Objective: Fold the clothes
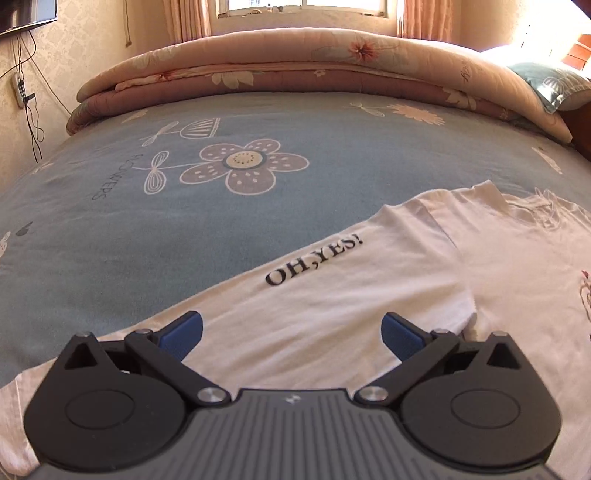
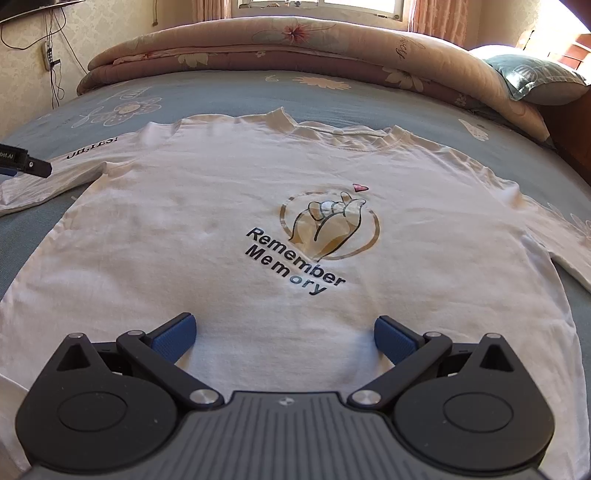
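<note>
White cotton T-shirt [image 2: 229, 206] w/ a finger-heart print and "Remember Memory" lies flat, front up, on the blue flower-print bedsheet [image 1: 147, 229]. Its sleeve [image 1: 332, 295] marked "OH,YES!" is spread out to the side. Left gripper [image 1: 291, 332] over that sleeve, blue pads wide apart, holding nothing. Right gripper [image 2: 284, 334] above the shirt's lower part, fingers wide, empty; contact w/ cloth unclear. Rolled pink floral quilt [image 2: 258, 44] at far edge.

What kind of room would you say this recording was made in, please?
Most likely a bedroom: a bed with a blue flowered sheet, a folded quilt and pillow at its far side, and a curtained window beyond.
</note>
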`<state>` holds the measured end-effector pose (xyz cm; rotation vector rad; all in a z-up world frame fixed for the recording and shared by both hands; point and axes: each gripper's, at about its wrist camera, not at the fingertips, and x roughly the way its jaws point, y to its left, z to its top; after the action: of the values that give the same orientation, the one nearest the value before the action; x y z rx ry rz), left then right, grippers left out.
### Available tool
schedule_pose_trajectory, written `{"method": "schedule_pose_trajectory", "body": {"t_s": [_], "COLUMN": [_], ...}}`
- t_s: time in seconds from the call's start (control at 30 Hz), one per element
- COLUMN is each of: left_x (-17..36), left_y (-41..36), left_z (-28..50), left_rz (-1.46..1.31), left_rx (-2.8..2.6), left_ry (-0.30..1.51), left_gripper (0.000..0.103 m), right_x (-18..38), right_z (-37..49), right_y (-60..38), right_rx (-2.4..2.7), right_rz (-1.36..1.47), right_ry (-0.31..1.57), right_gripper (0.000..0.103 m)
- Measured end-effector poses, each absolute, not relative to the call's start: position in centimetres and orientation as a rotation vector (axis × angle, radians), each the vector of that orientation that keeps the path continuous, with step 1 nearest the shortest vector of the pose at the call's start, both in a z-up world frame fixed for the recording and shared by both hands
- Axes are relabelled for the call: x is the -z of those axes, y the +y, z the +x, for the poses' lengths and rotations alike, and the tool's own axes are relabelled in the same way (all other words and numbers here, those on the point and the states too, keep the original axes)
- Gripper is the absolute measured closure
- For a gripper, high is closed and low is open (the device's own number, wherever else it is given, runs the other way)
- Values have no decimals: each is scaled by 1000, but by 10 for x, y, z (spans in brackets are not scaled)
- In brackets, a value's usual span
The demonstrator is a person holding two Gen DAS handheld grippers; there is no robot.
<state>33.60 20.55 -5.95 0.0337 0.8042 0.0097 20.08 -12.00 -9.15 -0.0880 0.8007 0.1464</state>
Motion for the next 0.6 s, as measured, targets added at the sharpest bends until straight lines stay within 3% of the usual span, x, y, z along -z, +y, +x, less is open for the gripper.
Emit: {"method": "schedule_pose_trajectory", "body": {"t_s": [0.2,0.33,0.6], "left_x": [81,94,73], "left_y": [186,209,207], "left_z": [382,393,376], "left_rz": [33,-35,-143], "left_rx": [0,-95,41], "left_ry": [883,832,868], "left_gripper": [0,0,1], "right_x": [92,92,93], "right_z": [200,200,198], "right_y": [-121,-122,-122], "right_rx": [-154,-165,-173], "right_rz": [-91,-92,-94], "right_ry": [793,785,773], "right_gripper": [0,0,0]}}
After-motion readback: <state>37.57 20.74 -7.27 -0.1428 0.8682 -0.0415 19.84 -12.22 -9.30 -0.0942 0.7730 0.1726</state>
